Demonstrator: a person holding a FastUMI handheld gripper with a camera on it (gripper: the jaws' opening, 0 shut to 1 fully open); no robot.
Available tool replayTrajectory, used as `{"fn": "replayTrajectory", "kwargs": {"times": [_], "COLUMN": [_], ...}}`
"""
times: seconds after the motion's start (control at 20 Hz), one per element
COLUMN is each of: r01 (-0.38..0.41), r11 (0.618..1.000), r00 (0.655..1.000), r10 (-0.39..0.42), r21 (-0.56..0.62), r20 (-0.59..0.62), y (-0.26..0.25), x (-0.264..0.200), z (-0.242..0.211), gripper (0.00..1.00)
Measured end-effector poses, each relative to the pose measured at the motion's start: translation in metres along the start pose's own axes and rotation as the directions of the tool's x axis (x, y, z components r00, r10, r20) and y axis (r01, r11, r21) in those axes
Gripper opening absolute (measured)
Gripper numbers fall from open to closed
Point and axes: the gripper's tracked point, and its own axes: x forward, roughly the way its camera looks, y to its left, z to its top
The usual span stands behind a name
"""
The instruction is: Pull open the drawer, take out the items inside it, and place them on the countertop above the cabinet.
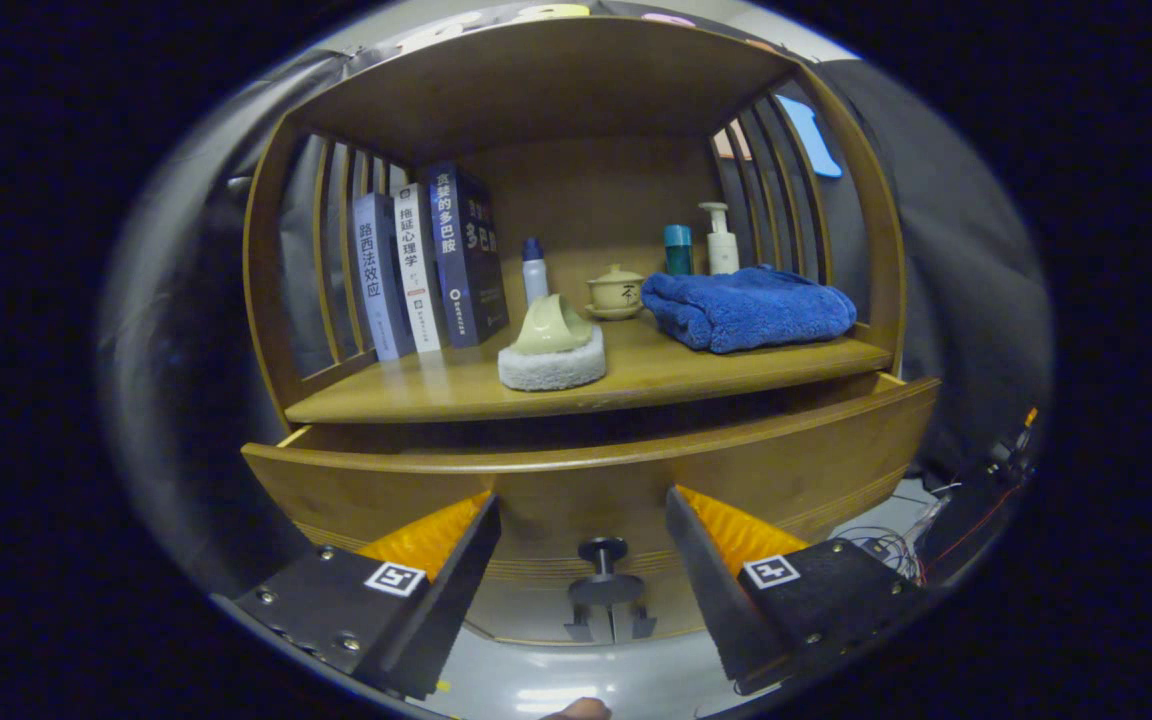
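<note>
1. Drawer, curved-front, honey-coloured wood (576, 480): stands pulled partway out of the cabinet below the shelf, a dark gap showing behind its top edge. What lies inside is hidden by the front panel, so the contents cannot be listed.
2. Drawer knob, small dark round pull on a stem (603, 553): mounted low at the centre of the drawer front, placed there for a straight pull. It sits between the two fingers but free of both.
3. Gripper, two-fingered hand-held tool (584, 515): fingers spread wide, gripping nothing, one to each side of the knob and close to the drawer front. I judge the opening step about done and the reach over the panel yet to come.
4. Countertop, bare wooden shelf board above the drawer (456, 395): the intended resting place; its near-left part is free for items.
5. Scrubbing pad, white fleecy with pale green handle (551, 350): near the shelf's front centre.
6. Folded blue plush towel (748, 308): right side of the shelf.
7. Upright books, dark and white spines (431, 265): leaning against the slatted left side, which props them.
8. Small cream lidded teacup on a saucer (616, 291), white bottle with blue cap (534, 270), teal canister (678, 249) and white pump bottle (720, 240): ranged along the back, clear of the working area.
</note>
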Motion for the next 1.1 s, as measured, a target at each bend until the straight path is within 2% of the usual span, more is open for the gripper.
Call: {"fn": "replayTrajectory", "kwargs": {"times": [1.1], "r01": [-0.009], "r11": [1.0], "r00": [1.0], "r10": [0.009], "r21": [0.02], "r20": [0.003], "y": [0.001], "x": [0.033], "z": [0.009], "gripper": [1.0]}}
